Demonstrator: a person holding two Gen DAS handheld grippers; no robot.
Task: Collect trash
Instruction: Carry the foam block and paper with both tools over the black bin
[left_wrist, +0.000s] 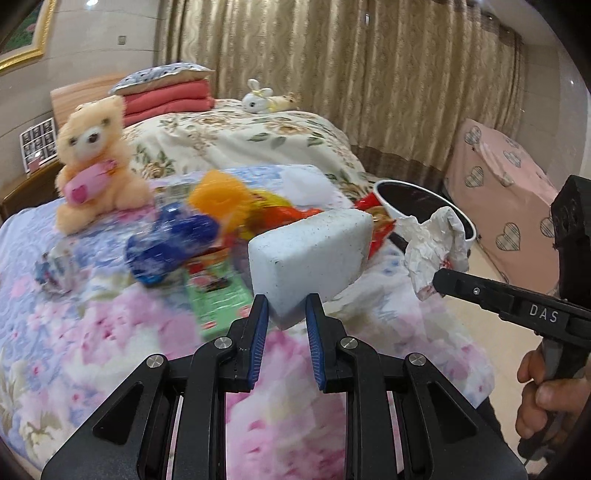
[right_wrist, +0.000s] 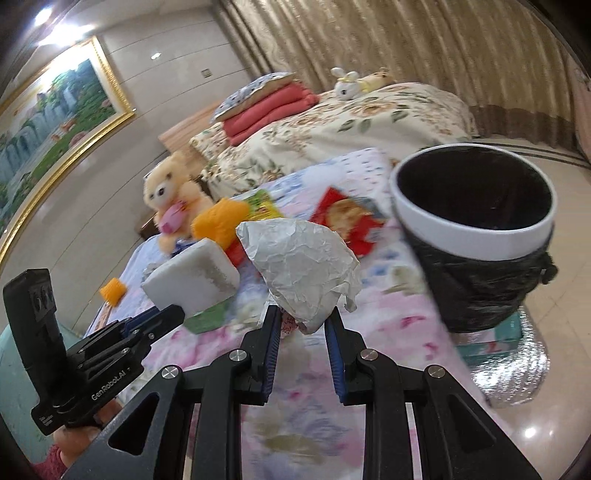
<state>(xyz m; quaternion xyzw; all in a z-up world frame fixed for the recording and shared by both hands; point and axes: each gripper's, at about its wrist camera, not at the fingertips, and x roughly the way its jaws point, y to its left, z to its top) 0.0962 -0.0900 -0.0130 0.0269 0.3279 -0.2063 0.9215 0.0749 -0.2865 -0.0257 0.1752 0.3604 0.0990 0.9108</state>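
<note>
My left gripper is shut on a white foam block and holds it above the floral bedspread; the block also shows in the right wrist view. My right gripper is shut on a crumpled white paper, which also shows in the left wrist view. A white-rimmed bin with a black liner stands to the right of the bed, just right of the paper. Its rim shows behind the paper in the left wrist view.
On the bedspread lie a blue wrapper, a green packet, an orange item and a red packet. A teddy bear sits at the back left. A second bed stands beyond.
</note>
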